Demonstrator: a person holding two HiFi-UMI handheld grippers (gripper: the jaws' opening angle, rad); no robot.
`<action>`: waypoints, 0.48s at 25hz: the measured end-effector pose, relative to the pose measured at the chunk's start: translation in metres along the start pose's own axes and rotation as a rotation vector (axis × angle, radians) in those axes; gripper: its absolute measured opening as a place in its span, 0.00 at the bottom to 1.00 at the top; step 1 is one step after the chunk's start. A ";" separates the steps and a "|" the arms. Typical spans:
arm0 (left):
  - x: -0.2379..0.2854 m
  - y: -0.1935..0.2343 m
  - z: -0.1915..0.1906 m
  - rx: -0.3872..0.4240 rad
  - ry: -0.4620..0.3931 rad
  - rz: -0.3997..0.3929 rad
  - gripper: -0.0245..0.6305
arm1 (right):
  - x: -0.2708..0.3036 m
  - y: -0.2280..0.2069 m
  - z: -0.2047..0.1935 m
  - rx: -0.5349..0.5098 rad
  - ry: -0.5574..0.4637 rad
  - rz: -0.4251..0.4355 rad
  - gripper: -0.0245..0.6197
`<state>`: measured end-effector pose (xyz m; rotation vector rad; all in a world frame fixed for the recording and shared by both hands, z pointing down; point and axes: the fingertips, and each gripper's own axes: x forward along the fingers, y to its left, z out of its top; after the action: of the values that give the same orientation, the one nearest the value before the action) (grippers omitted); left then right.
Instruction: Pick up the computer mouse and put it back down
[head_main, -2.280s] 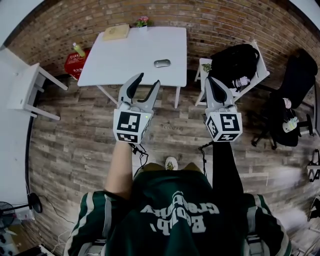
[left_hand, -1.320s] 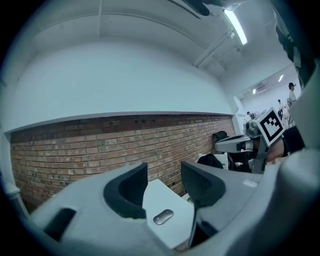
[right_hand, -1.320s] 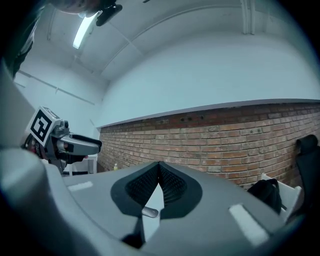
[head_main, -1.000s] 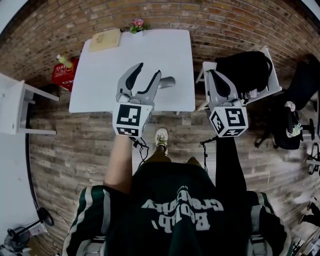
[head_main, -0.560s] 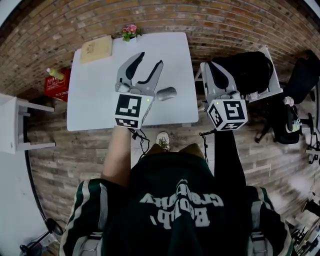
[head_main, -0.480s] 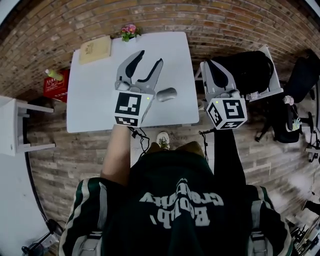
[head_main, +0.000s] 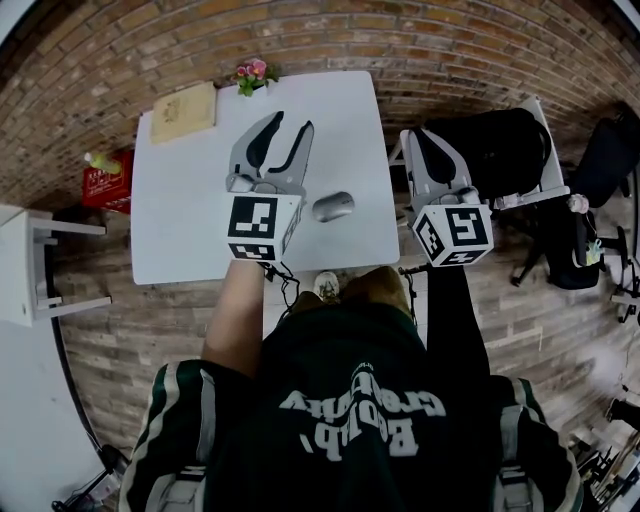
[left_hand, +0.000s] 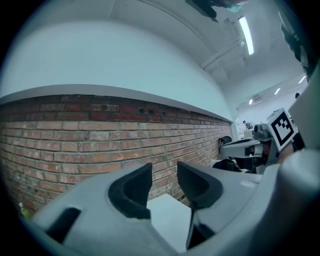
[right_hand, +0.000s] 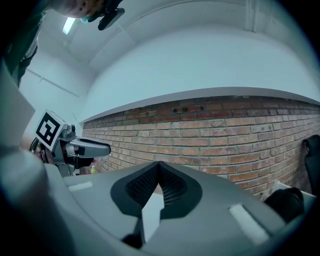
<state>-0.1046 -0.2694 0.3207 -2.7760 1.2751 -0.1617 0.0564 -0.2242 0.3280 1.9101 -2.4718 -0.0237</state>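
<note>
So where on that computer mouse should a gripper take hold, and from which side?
Across the two long sides of the mouse, near its middle, coming down from above. It lies flat on the white table, a low rounded oval, so its narrow width probably suits the jaws best. The left gripper, empty, its jaws just closing partway, looks nearest.

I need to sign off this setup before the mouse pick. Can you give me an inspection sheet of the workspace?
Surface: white table, set against the brick wall.
Job's things: mouse lies on the table, untouched.
Clutter: tan book and flowers at the far edge.
Grippers: left gripper over the table, jaws apart, just been closing, nothing between them; right gripper shut, empty, right of the table.
Cables: black cable hangs under the left gripper.
Surroundings: wood floor, black bag on a chair, red box.
</note>
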 end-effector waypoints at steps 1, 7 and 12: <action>0.002 0.002 -0.001 -0.016 -0.001 0.002 0.30 | 0.002 -0.002 0.000 0.001 0.000 0.004 0.06; 0.020 -0.017 -0.001 -0.058 -0.001 -0.076 0.34 | 0.016 -0.019 -0.008 0.018 0.018 0.054 0.06; 0.030 -0.034 -0.003 -0.041 0.002 -0.099 0.32 | 0.028 -0.032 -0.008 0.032 0.018 0.111 0.06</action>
<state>-0.0598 -0.2702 0.3295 -2.8753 1.1553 -0.1457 0.0804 -0.2597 0.3358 1.7727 -2.5775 0.0354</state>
